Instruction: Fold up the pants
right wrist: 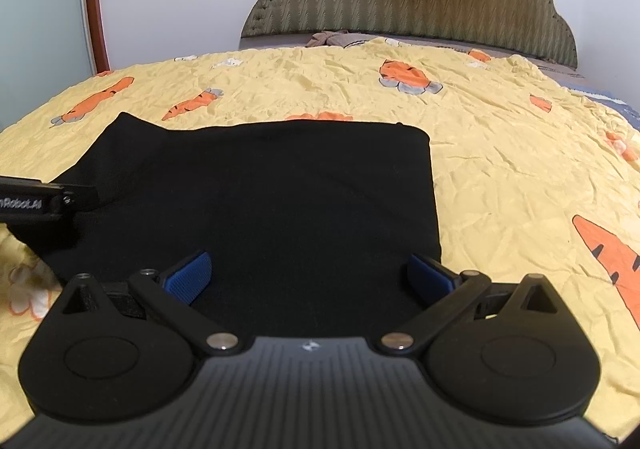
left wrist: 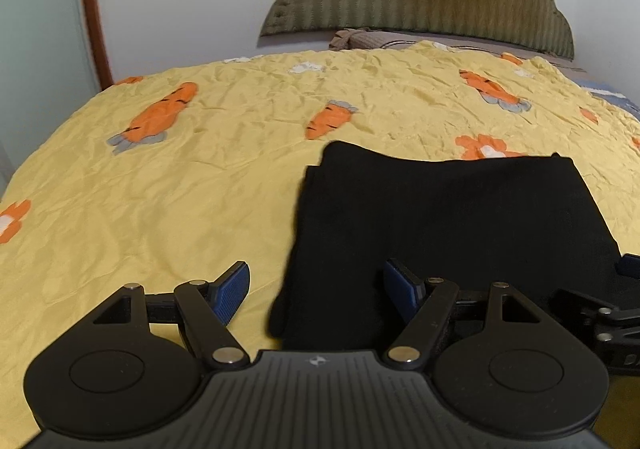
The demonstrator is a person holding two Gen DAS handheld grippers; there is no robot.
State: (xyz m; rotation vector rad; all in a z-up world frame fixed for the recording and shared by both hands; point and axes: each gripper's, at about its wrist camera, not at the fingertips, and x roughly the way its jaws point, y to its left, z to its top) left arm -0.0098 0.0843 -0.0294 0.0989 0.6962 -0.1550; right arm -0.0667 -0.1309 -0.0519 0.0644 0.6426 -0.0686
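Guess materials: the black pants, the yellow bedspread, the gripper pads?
Pants: matte black, likely soft knit or fleece; no sheen, weave too dark to tell.
Bedspread: thin woven fabric, probably cotton or polyester, finely creased, printed carrots.
Pads: blue, gridded texture, apparently rubber or soft plastic, on both the left gripper and right gripper.

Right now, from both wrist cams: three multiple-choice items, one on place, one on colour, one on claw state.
1. Where do the pants lie?
A. On the yellow bedspread
B. On the floor
C. Over the headboard

2. What colour are the pants?
A. Grey
B. Black
C. Blue

3. How do the claws stand?
A. Both shut on cloth
B. One open, one shut
C. Both open

Key: A, the pants lie folded flat on the bedspread; B, plainly black; C, left claw and right claw show wide gaps, holding nothing.
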